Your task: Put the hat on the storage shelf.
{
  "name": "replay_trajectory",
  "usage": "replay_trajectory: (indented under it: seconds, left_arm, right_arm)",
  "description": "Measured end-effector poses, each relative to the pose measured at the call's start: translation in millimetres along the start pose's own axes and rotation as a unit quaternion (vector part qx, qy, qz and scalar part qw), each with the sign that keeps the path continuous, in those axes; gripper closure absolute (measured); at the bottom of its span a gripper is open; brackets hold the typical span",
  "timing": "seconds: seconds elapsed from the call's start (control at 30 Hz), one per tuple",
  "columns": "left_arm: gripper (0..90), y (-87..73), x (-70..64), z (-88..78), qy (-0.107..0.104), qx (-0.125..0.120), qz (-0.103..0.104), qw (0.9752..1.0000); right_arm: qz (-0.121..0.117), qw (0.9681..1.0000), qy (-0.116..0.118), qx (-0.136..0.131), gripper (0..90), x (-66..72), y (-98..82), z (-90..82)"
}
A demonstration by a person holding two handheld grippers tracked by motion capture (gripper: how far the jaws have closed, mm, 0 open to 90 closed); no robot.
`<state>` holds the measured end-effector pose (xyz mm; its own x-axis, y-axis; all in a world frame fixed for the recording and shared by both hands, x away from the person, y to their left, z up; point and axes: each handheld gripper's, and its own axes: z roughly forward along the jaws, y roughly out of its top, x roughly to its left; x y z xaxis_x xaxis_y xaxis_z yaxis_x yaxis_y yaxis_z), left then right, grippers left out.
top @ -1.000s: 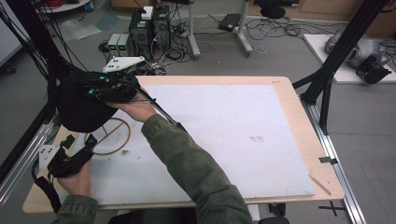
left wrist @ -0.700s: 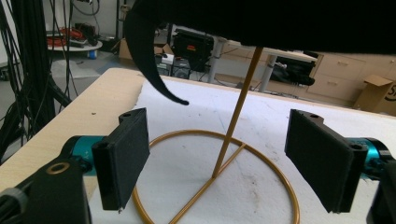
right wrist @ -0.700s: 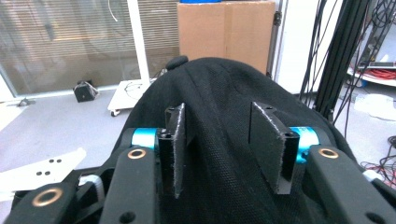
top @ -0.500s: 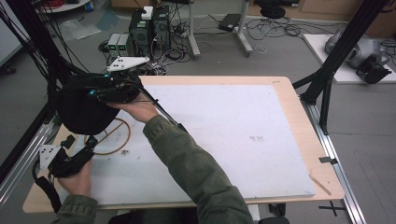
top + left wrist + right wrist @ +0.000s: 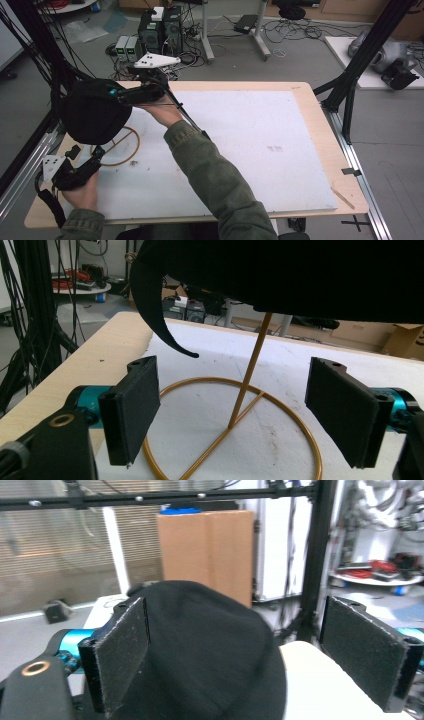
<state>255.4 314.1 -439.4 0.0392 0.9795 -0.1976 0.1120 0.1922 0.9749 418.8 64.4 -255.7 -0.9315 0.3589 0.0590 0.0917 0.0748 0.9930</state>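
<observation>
My right gripper [image 5: 240,655] jaws have just been opening, pads off the black hat [image 5: 95,110], which sits right ahead of them on top of the gold wire stand [image 5: 235,435]. Left gripper [image 5: 240,415] is released too, jaws straddling the stand's rod low by its ring base. To finish clean: back right straight off, no snagging fabric; keep left ready to steady the stand.

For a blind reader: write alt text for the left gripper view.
A black hat sits on a gold wire stand whose ring base rests on a white board. The left tool faces the stand, its two black pads open wide and apart from it.
</observation>
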Motion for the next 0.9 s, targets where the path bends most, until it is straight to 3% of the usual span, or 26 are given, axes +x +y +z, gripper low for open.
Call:
replay_trajectory:
  seconds: [0.17,0.27,0.47,0.6,0.7,0.9]
  left_arm:
    - [22.2,-0.4,-0.5,0.9,0.001,0.001,0.001,1.0]
    - [22.2,-0.6,-0.9,1.1,0.001,0.005,0.006,1.0]
    - [22.2,-0.3,-3.6,0.1,0.002,-0.002,0.017,0.9998]
    - [22.1,-0.2,-5.3,-0.6,0.004,-0.004,0.021,0.9998]
    - [22.1,-0.9,-6.4,-0.2,0.003,-0.004,0.021,0.9998]
    - [22.1,-0.9,-6.7,-1.0,0.004,-0.004,0.018,0.9998]
  right_arm:
    - [-0.012,0.999,-0.044,-0.006,10.9,-14.4,3.8,-29.2]
    - [-0.021,0.9966,-0.077,-0.019,10.9,-23.8,1.7,-54.1]
    - [-0.024,0.9872,-0.154,-0.035,10.9,-41.0,-4.8,-112.9]
    - [-0.015,0.9753,-0.213,-0.057,11.0,-49.1,-8.9,-154.2]
    - [-0.008,0.9631,-0.258,-0.077,11.0,-55.7,-12.9,-187.3]
    - [-0.005,0.9455,-0.314,-0.085,11.0,-59.8,-28.1,-239.6]
